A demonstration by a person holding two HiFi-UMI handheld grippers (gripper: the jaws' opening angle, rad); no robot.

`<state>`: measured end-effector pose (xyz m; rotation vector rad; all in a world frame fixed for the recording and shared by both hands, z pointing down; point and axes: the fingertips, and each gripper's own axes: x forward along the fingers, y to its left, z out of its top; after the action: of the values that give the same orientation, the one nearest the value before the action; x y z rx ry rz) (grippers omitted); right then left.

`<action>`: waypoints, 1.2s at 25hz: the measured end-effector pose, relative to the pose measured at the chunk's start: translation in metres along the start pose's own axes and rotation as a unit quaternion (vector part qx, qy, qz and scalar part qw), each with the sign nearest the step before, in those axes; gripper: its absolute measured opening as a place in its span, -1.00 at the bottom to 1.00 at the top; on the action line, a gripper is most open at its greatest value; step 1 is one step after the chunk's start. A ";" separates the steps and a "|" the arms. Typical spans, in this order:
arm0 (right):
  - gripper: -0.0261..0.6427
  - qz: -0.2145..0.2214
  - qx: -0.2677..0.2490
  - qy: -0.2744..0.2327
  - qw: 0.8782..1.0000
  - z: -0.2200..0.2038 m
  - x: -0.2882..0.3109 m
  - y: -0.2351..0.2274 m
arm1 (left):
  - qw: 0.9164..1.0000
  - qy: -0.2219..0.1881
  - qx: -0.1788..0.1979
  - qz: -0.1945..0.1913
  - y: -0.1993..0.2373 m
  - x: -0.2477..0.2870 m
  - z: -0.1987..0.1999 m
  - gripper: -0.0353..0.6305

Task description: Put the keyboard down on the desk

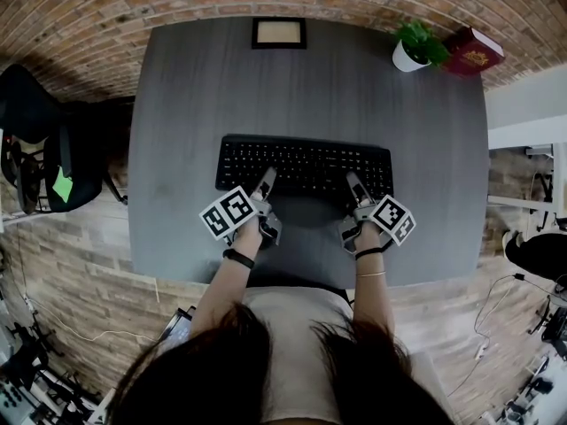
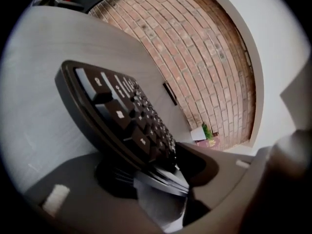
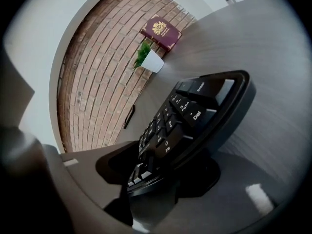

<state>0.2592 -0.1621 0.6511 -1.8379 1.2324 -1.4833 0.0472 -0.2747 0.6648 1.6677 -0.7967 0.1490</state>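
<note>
A black keyboard (image 1: 306, 166) lies flat on the grey desk (image 1: 177, 104), a little in front of its middle. My left gripper (image 1: 266, 187) is at the left part of the keyboard's near edge and my right gripper (image 1: 354, 189) at the right part. In the left gripper view the keyboard's edge (image 2: 126, 116) sits between the jaws of the left gripper (image 2: 161, 174), which stand apart from it. The right gripper view shows the keyboard (image 3: 195, 116) reaching in between the jaws of the right gripper (image 3: 146, 179), which are also loose around it.
A small picture frame (image 1: 279, 32) stands at the desk's far edge. A potted plant (image 1: 412, 51) and a dark red book (image 1: 474, 51) sit at the far right corner. A black chair (image 1: 44, 149) stands left of the desk. A brick wall runs behind.
</note>
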 end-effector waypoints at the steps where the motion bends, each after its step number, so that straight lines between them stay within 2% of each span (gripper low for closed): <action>1: -0.28 -0.004 0.002 -0.003 1.000 0.001 0.000 -0.001 | 1.000 -0.005 0.001 0.005 0.002 -0.002 0.002 -0.11; 5: -0.19 -0.017 0.009 -0.015 1.000 0.004 -0.002 -0.001 | 1.000 -0.019 0.006 0.016 0.009 -0.010 0.012 -0.10; 9: 0.01 -0.030 0.016 -0.006 0.999 0.004 -0.002 0.001 | 0.999 -0.032 0.017 0.033 0.013 -0.022 0.019 -0.10; 12: 0.07 -0.054 0.013 0.002 0.998 0.005 -0.005 -0.003 | 0.998 -0.042 0.017 0.041 0.015 -0.028 0.020 -0.10; 16: 0.08 -0.084 0.015 -0.011 0.996 0.008 -0.019 -0.015 | 0.997 -0.045 0.010 0.059 0.024 -0.035 0.017 -0.07; 21: 0.07 -0.069 0.035 -0.025 0.997 0.008 -0.033 -0.022 | 0.996 -0.046 0.010 0.079 0.035 -0.044 0.011 -0.06; 30: 0.07 -0.037 0.076 -0.054 0.995 0.006 -0.051 -0.029 | 0.996 -0.054 -0.019 0.074 0.042 -0.059 0.001 -0.05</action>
<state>0.2740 -0.1048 0.6467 -1.8536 0.9830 -1.4526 -0.0219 -0.2524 0.6695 1.5922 -0.9988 0.1469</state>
